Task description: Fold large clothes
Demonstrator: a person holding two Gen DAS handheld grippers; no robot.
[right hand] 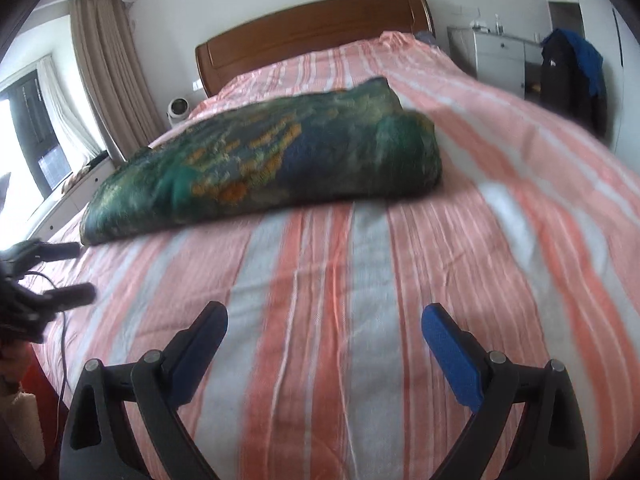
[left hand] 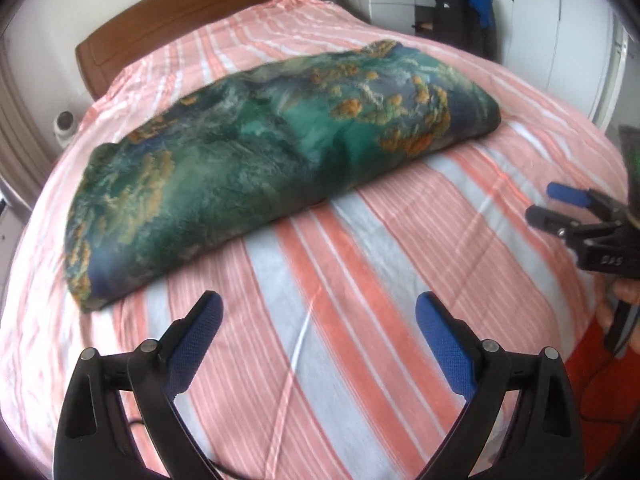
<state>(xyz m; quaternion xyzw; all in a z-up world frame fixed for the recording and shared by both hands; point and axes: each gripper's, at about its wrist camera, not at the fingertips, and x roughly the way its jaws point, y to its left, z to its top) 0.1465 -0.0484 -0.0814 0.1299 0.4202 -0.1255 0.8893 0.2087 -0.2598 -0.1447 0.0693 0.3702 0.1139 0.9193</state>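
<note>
A large green, blue and orange patterned cloth [left hand: 256, 148] lies folded into a long thick bundle across the middle of the bed; the right wrist view shows the cloth [right hand: 272, 160] from its right end. My left gripper [left hand: 318, 312] hovers open over the striped sheet in front of the bundle, with nothing between its fingers. My right gripper [right hand: 324, 322] is also open and holds nothing, short of the bundle's near edge. The right gripper [left hand: 548, 204] shows at the right edge of the left wrist view, and the left gripper [right hand: 78, 270] at the left edge of the right wrist view.
The bed [left hand: 360, 260] has a pink, white and grey striped sheet and a wooden headboard [right hand: 312, 28]. A white dresser [left hand: 394, 0] and dark clothes on a chair [left hand: 464, 12] stand beyond the bed. A small white device [right hand: 178, 110], curtains and a window are on the left.
</note>
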